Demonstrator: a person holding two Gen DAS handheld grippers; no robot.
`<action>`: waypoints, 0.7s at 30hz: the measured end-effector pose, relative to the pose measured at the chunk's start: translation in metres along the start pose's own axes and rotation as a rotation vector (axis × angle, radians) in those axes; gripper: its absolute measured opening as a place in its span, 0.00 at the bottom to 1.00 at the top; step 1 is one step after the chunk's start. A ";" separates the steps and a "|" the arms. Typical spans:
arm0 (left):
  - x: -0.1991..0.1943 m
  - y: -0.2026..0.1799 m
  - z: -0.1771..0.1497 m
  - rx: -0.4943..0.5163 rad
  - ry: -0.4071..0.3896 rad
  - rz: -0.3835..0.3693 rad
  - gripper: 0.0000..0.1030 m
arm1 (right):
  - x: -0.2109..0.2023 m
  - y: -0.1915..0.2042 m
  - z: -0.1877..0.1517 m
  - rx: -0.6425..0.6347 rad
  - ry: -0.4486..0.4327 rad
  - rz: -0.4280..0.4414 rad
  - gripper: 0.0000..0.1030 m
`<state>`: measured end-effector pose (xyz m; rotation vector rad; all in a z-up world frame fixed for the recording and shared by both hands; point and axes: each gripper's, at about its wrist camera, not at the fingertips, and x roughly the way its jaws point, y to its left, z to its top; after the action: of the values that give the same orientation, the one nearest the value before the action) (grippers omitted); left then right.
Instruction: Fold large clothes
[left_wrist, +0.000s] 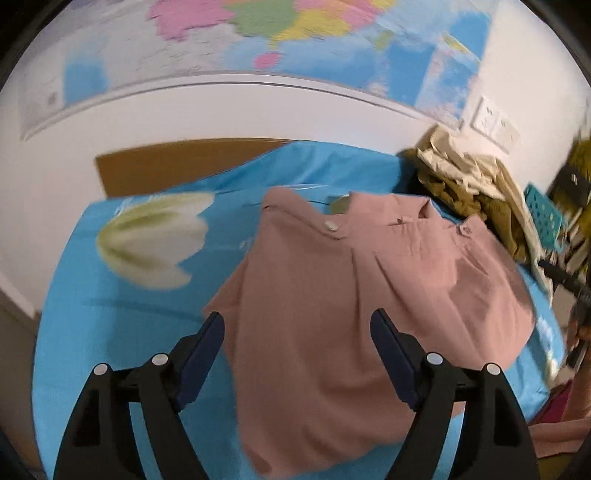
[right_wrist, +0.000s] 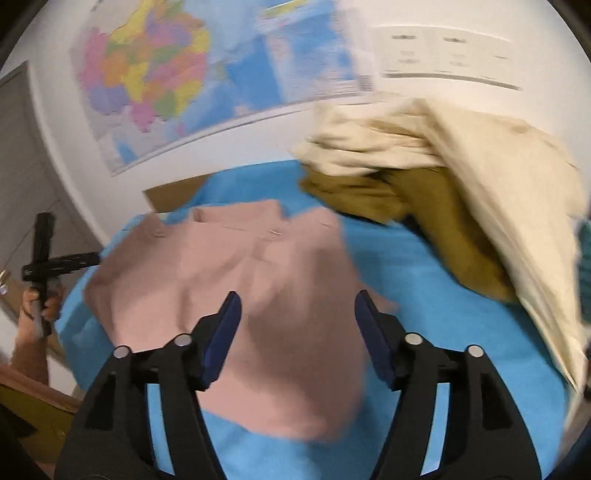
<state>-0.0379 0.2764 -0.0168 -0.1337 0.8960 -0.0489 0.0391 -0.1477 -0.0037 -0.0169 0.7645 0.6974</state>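
Now, on my left wrist camera, the left gripper (left_wrist: 297, 325) stands with its jaws wide apart and nothing pinched between them; the dark blue pads (left_wrist: 207, 360) hang clear above the cloth, touching nothing that I can make out; under them lies the pink shirt (left_wrist: 354, 314), spread over the middle of the blue bedsheet (left_wrist: 110, 332), its collar toward the far edge and its hem toward the near edge; two pale buttons show near the collar; a white flower print (left_wrist: 155, 240) sits on the sheet's left part; at the far right corner a heap of cream and mustard clothes (left_wrist: 472, 192) is piled; beyond it stands a teal perforated basket (left_wrist: 543, 218), and I cannot tell what it holds.

On my right wrist camera, much blurred, the right gripper (right_wrist: 297, 314) is also wide open and grips nothing; its pads (right_wrist: 223, 339) float over the shirt's near right part; the shirt lies in the middle of the sheet, the clothes heap just beside it toward the right edge; off the left edge a hand (right_wrist: 37, 306) holds the other gripper's black handle; a coloured map (right_wrist: 155, 77) hangs on the wall behind.
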 end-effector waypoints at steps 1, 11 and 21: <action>0.007 -0.004 0.003 0.014 0.015 -0.001 0.76 | 0.013 0.004 0.004 -0.018 0.018 -0.005 0.67; 0.082 0.001 0.023 -0.021 0.147 0.063 0.07 | 0.113 0.024 0.015 -0.091 0.174 -0.047 0.02; 0.067 0.024 0.061 -0.127 0.035 0.044 0.03 | 0.118 0.010 0.041 -0.065 0.108 -0.091 0.02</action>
<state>0.0512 0.2997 -0.0346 -0.2319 0.9365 0.0466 0.1195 -0.0616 -0.0467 -0.1481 0.8388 0.6386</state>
